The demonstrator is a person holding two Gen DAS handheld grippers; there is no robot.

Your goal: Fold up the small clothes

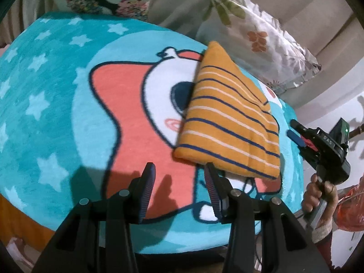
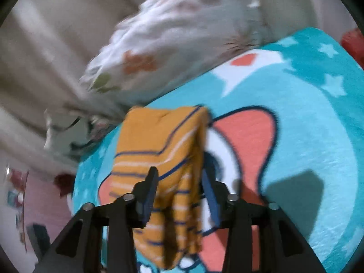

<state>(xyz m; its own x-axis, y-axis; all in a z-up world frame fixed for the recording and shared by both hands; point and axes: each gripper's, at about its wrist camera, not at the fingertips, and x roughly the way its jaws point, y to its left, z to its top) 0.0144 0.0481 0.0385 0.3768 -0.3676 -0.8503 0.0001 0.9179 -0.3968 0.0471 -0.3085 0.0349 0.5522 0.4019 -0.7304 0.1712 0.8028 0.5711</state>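
Note:
An orange garment (image 1: 229, 122) with navy and white stripes lies folded into a compact bundle on a turquoise cartoon blanket (image 1: 45, 104). My left gripper (image 1: 179, 170) is open and empty, just in front of the garment's near edge, its right finger (image 1: 212, 182) close to the cloth. In the right wrist view the garment (image 2: 163, 150) lies between and beyond my right gripper (image 2: 179, 175), whose jaws stand apart; the view is blurred. The right gripper also shows in the left wrist view (image 1: 295, 129), held by a hand to the garment's right.
A white floral pillow (image 1: 257, 36) lies behind the garment, also in the right wrist view (image 2: 173, 43). A dark flowered cushion (image 1: 107, 2) sits at the far back. The blanket's near edge drops off below (image 1: 159, 243). A red plastic bag (image 1: 350, 207) is at far right.

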